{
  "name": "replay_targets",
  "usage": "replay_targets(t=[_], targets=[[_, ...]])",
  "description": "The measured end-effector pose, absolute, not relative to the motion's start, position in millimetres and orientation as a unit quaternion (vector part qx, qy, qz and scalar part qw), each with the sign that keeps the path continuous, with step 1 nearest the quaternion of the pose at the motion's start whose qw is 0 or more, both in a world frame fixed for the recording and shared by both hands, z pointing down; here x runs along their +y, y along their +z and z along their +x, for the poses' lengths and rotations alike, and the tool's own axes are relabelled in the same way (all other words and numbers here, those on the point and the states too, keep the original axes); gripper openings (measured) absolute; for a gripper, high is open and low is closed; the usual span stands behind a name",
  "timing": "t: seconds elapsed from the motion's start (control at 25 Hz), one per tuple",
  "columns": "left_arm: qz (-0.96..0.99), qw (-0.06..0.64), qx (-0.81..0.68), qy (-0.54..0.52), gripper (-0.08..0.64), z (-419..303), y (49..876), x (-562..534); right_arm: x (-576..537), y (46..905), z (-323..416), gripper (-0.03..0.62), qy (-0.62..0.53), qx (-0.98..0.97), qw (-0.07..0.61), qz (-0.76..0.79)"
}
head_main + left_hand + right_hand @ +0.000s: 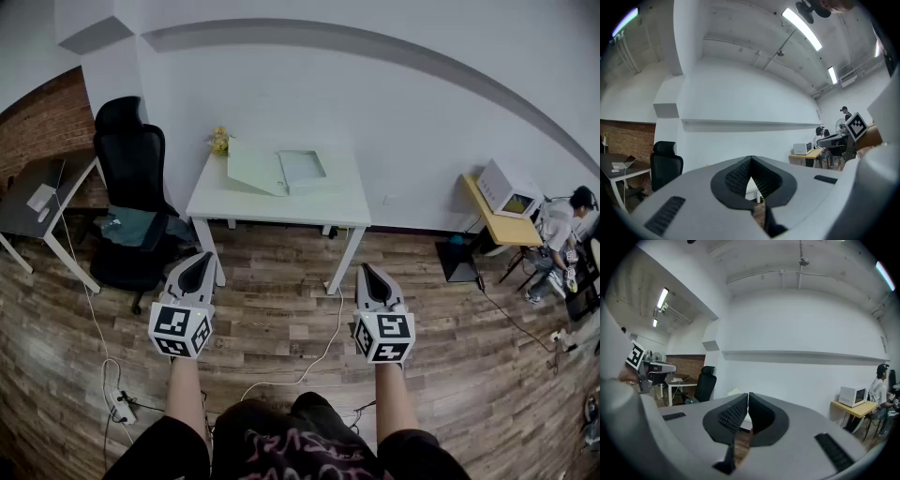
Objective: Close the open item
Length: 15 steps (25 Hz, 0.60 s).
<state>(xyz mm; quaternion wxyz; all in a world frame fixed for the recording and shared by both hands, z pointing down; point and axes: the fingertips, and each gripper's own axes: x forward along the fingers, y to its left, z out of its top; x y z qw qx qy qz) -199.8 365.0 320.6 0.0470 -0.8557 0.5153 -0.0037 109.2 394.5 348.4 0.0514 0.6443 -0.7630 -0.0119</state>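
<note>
On the desk [234, 202] sits an open box [302, 169]; left gripper [201, 257] and right gripper [367, 271] hover well short, jaws pressed together, empty.

White table [281, 204] bears open box [279, 169], yellow object [220, 141]

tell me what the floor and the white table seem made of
The floor looks like wood or wood-look planks, matte: grain and staggered seams show. The table has a smooth white top, perhaps laminate or painted board; its white legs may be metal.

Even, cool light from ceiling tubes [801, 29]; soft shadows; strong fisheye bending, dark corners.
</note>
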Motion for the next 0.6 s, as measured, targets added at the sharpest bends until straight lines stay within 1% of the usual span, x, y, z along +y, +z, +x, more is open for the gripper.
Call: replay_targets(t=[0.24, 0.6], targets=[[-0.855, 0.039, 0.518, 0.01, 0.012, -212.0, 318.5, 357.7, 386.2, 348.9, 101.7, 0.025, -0.01, -0.763, 0.049, 0.644], [-0.857, 0.043, 0.514, 0.007, 0.012, -209.6, 322.3, 356.4, 386.1, 348.6, 97.1, 0.026, -0.027, -0.766, 0.061, 0.639]])
